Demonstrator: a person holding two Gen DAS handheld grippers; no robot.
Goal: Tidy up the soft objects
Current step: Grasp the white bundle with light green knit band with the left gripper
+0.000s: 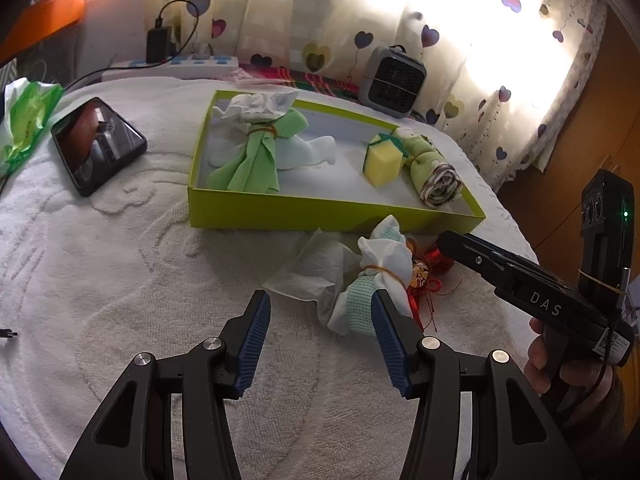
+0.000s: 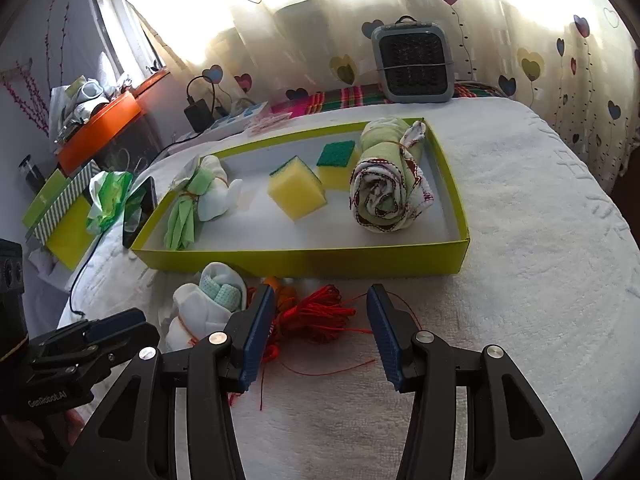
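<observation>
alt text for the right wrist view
Right gripper hovers with open fingers over a red string tassel on a white towel-covered surface, just before a lime-green tray holding sponges and rolled cloths. A white cloth bundle lies left.

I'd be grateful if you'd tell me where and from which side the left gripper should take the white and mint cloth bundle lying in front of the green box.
Grip the cloth bundle at its waist, where the rubber band cinches it narrow and firm. Come from above, jaws straddling that waist. The left gripper is open but sits slightly left of it, so shift right first.
</observation>
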